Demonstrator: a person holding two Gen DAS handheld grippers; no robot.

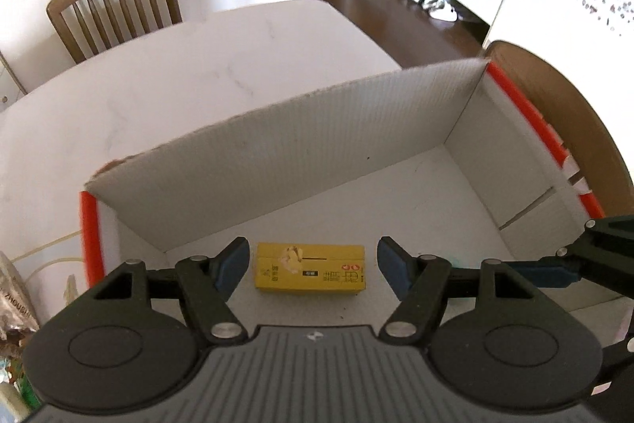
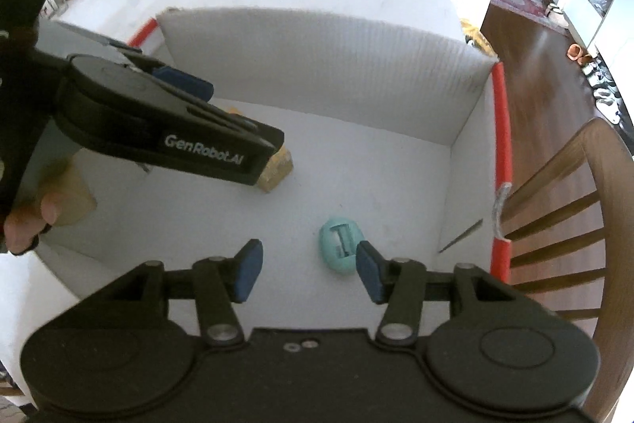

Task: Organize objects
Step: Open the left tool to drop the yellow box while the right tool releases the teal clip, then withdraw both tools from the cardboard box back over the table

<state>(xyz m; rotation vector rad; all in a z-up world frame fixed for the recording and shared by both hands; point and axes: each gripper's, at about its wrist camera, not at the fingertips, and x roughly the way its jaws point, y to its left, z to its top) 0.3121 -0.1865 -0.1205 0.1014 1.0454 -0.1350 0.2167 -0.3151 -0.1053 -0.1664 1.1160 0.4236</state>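
A small yellow box [image 1: 311, 268] lies on the floor of a white cardboard box [image 1: 277, 145] with orange edges. My left gripper [image 1: 313, 270] is open and hovers above it, a finger on either side, empty. In the right wrist view the yellow box [image 2: 277, 167] is mostly hidden under the left gripper's body [image 2: 166, 121]. A teal oval object [image 2: 340, 244] lies on the box floor. My right gripper [image 2: 307, 272] is open and empty above the floor, its right finger close to the teal object.
The cardboard box sits on a white table [image 1: 158, 86]. Wooden chairs stand at the far side [image 1: 115, 2] and to the right [image 2: 574, 224]. Snack packets [image 1: 14, 312] lie left of the box. The right gripper's finger [image 1: 554, 270] reaches into the left wrist view.
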